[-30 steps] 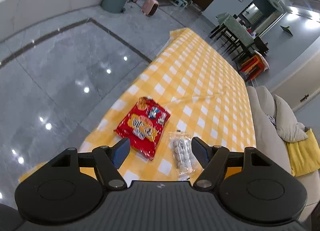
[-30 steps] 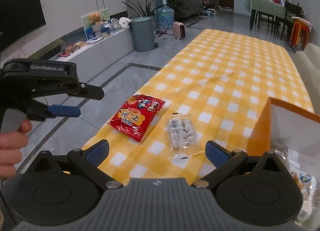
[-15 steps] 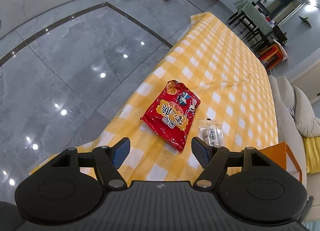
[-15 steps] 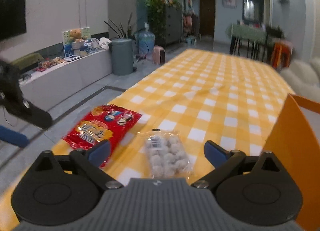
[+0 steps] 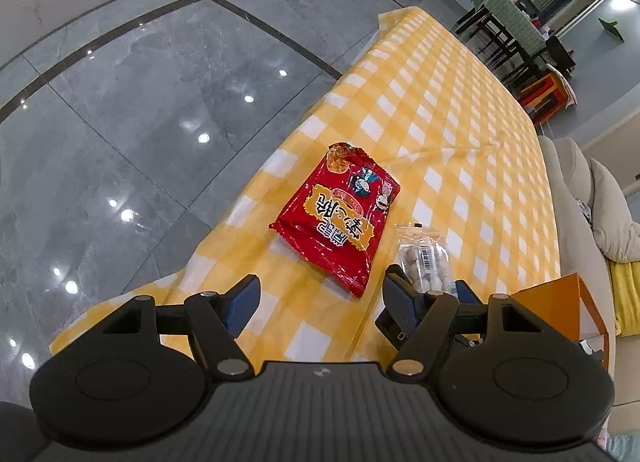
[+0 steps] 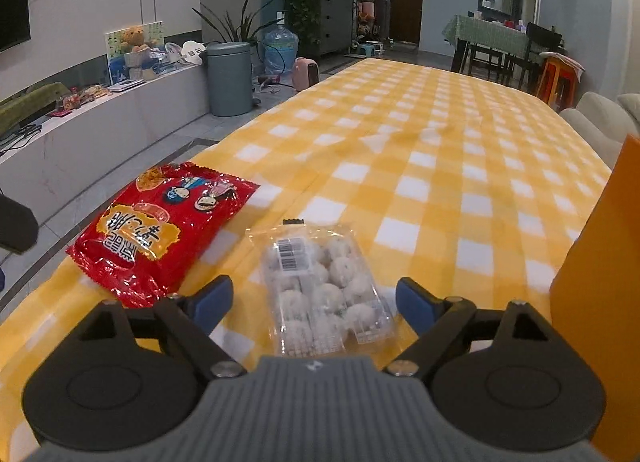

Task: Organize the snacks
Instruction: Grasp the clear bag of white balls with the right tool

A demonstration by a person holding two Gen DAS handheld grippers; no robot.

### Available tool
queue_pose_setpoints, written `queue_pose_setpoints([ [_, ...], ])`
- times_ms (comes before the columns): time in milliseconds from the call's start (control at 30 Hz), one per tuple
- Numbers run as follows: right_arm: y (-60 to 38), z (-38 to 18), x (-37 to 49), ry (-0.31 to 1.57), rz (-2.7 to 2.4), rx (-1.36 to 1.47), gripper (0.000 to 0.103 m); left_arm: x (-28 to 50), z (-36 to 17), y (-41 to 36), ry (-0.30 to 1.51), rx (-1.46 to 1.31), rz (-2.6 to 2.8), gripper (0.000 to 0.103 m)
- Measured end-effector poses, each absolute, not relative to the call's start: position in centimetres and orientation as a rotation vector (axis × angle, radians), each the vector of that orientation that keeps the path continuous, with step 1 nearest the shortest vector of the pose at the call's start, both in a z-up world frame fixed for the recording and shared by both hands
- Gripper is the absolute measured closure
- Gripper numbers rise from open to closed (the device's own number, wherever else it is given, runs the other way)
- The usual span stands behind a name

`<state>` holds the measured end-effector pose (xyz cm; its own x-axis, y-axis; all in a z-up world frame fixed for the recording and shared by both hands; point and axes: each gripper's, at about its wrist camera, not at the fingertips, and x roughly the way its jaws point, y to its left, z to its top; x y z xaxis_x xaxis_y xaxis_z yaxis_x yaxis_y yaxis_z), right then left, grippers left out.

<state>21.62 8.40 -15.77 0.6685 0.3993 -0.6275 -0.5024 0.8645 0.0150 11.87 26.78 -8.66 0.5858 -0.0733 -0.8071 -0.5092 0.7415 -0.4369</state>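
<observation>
while both grippers tilt down toward the near end of the tabletop (image 6: 440, 166), neither touches a snack. the right gripper (image 6: 314, 302) hangs low over the clear pack of white balls (image 6: 324, 294); its fingers (image 6: 416, 304) stand spread on either side of the pack and are closing, the pads not yet pressing it. the left gripper (image 5: 320, 300) looks down more steeply, fingers (image 5: 242, 302) spread wide with nothing between them but checked cloth; the red snack bag (image 5: 340, 218) lies just ahead of the gap.

bag and pack lie flat, side by side near the tabletop's edge, bag on the left.

left view only: the right gripper's fingertips flanking the clear pack (image 5: 426, 266), the grey tiled floor (image 5: 120, 122) and the orange box (image 5: 560, 310) at the right, open at the top. right view only: barcode label on the pack, and the low side counter (image 6: 100, 118) with a grey bin (image 6: 229, 78). the box's orange wall (image 6: 600, 282) fills its right edge.
</observation>
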Motion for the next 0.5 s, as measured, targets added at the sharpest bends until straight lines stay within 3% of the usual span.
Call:
queue_pose_setpoints([
  [100,8.5,-15.8,21.7,0.665,0.508,-0.168,0.018,11.9,-9.0,26.2,0.921,-0.676,0.247,0.021],
  [167,8.4,-15.8,21.8,0.656,0.495,-0.162,0.032,12.0,-9.3,25.7,0.919,-0.642,0.226,0.021],
  [200,8.0,-15.7,21.6,0.646,0.478,-0.154,0.044,12.0,-9.4,25.5,0.92,-0.624,0.229,0.021],
  [500,8.1,-15.6,21.8,0.64,0.458,-0.156,0.045,15.4,-7.5,24.6,0.848,-0.478,0.241,0.02],
])
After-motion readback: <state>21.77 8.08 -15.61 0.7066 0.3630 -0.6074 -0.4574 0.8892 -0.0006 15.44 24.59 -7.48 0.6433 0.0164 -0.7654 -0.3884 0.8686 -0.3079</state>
